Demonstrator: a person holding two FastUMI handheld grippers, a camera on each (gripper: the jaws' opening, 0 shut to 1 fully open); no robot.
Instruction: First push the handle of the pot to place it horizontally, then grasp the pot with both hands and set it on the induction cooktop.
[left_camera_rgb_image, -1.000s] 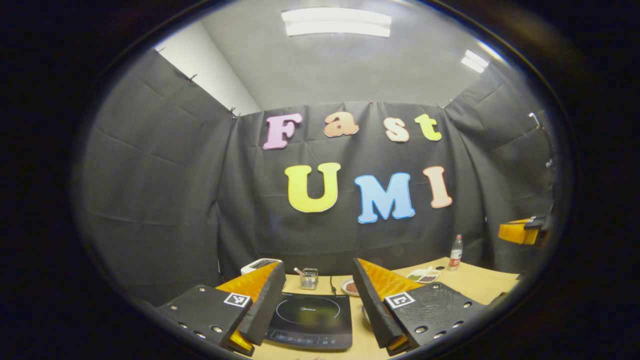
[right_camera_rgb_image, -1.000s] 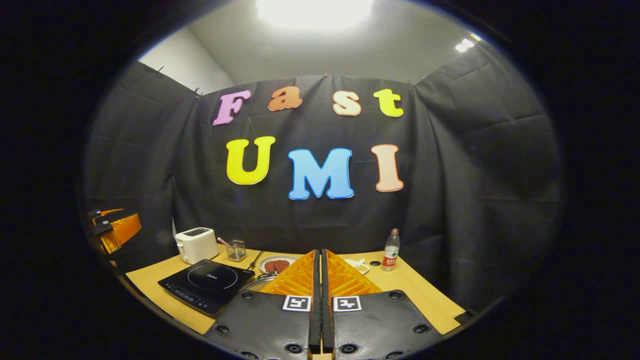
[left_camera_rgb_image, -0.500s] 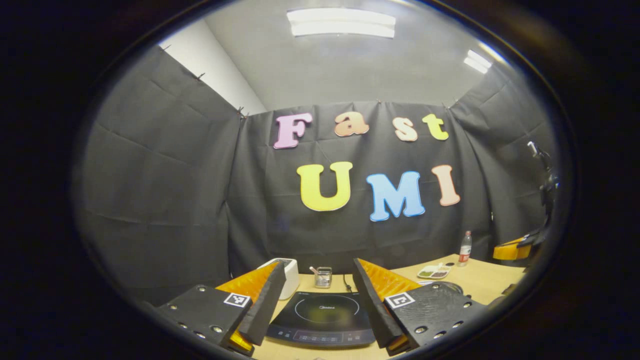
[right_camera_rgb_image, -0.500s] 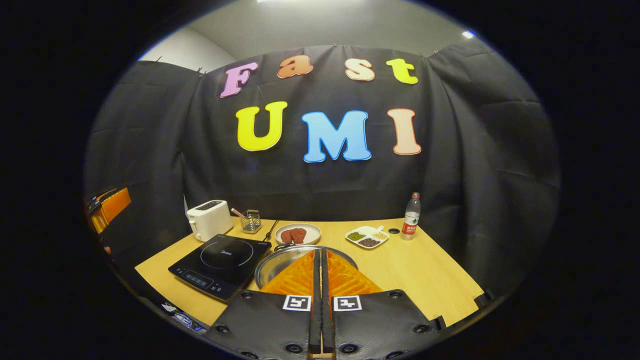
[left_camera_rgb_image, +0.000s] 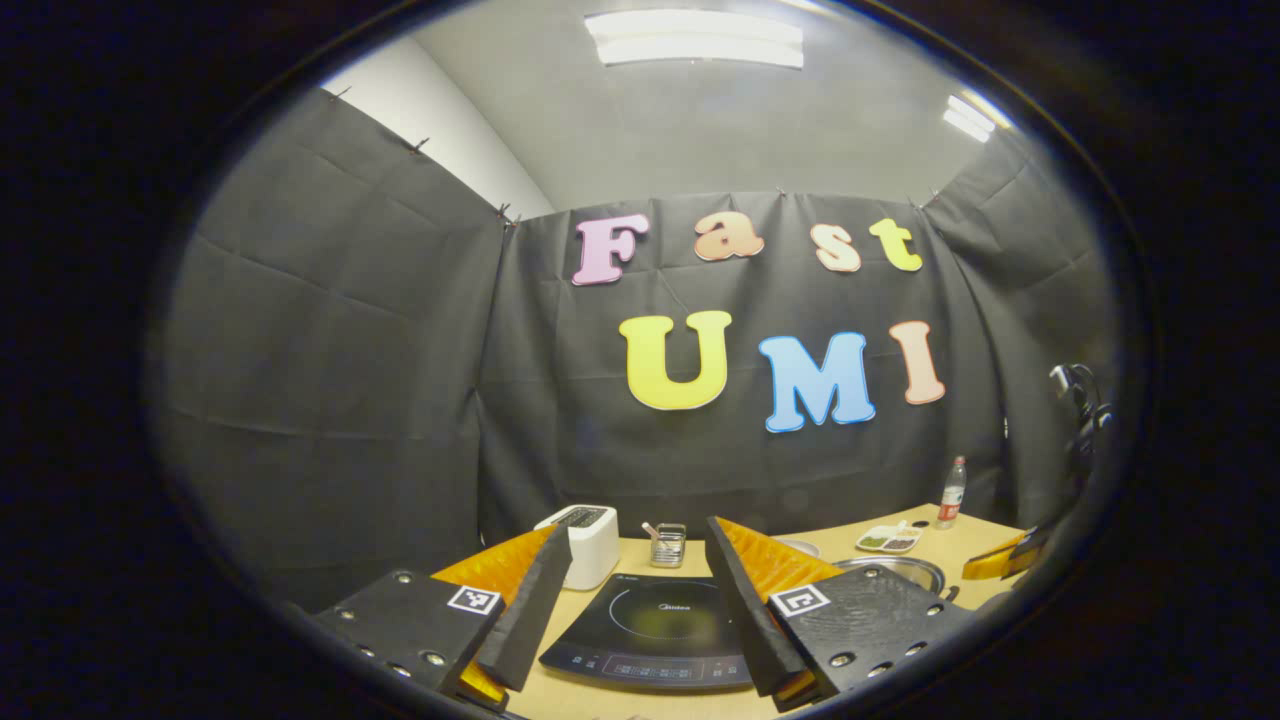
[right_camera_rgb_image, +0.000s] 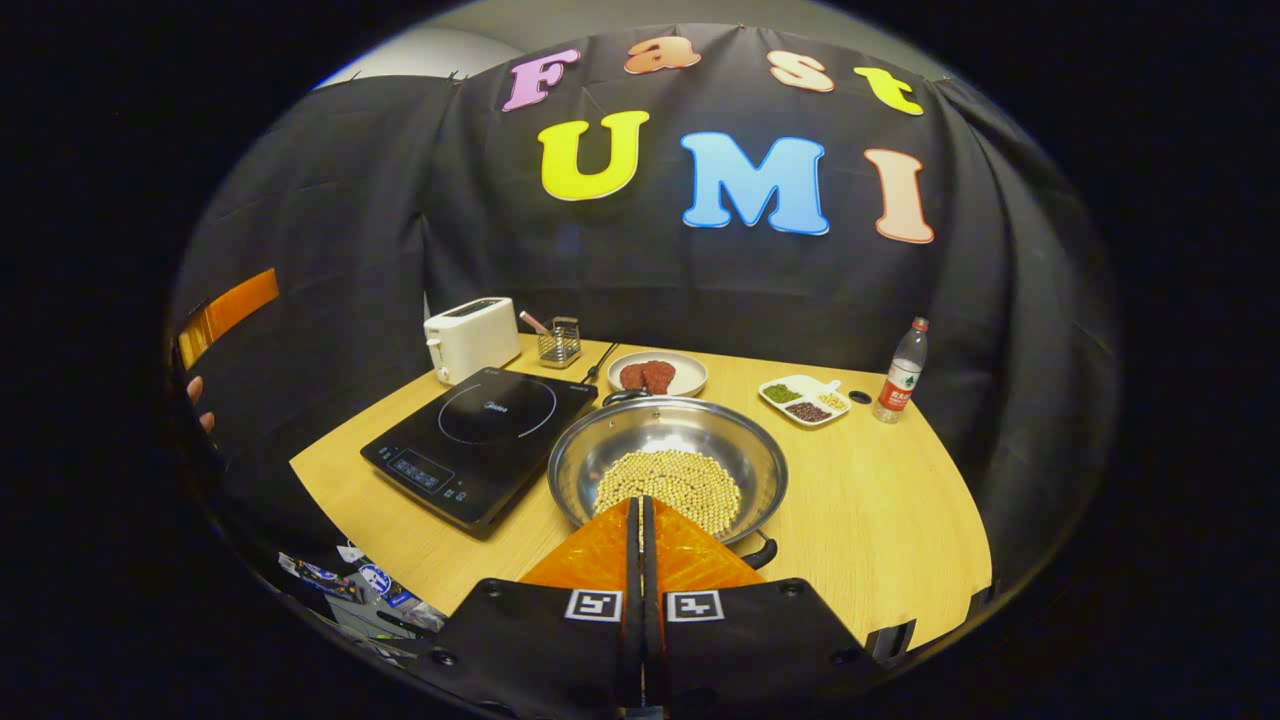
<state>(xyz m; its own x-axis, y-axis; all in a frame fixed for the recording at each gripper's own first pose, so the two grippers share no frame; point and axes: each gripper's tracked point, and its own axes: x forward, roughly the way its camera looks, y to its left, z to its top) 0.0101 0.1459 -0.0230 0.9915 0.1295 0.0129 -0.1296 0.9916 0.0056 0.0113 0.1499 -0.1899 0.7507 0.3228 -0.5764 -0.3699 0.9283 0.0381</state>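
Note:
A steel pot (right_camera_rgb_image: 668, 462) holding pale beans stands on the wooden table (right_camera_rgb_image: 880, 520), just right of the black induction cooktop (right_camera_rgb_image: 480, 425). One dark loop handle (right_camera_rgb_image: 625, 396) sits at its far rim and another (right_camera_rgb_image: 762, 549) at its near right rim. My right gripper (right_camera_rgb_image: 641, 505) is shut with nothing in it, its tips hanging over the pot's near rim. My left gripper (left_camera_rgb_image: 635, 530) is open and empty, raised in front of the cooktop (left_camera_rgb_image: 648, 630). The pot's rim (left_camera_rgb_image: 900, 568) lies to the right there. The left gripper's finger (right_camera_rgb_image: 225, 310) also appears at the far left.
A white toaster (right_camera_rgb_image: 470, 338) and a wire utensil holder (right_camera_rgb_image: 560, 342) stand behind the cooktop. A plate of meat (right_camera_rgb_image: 657, 374), a divided dish (right_camera_rgb_image: 803, 398) and a water bottle (right_camera_rgb_image: 900, 358) sit at the back. Black cloth walls close in the table.
The right gripper has tilted down and moved forward, so the pot now lies in full sight under its tips. The left gripper has turned slightly left. Both keep their state.

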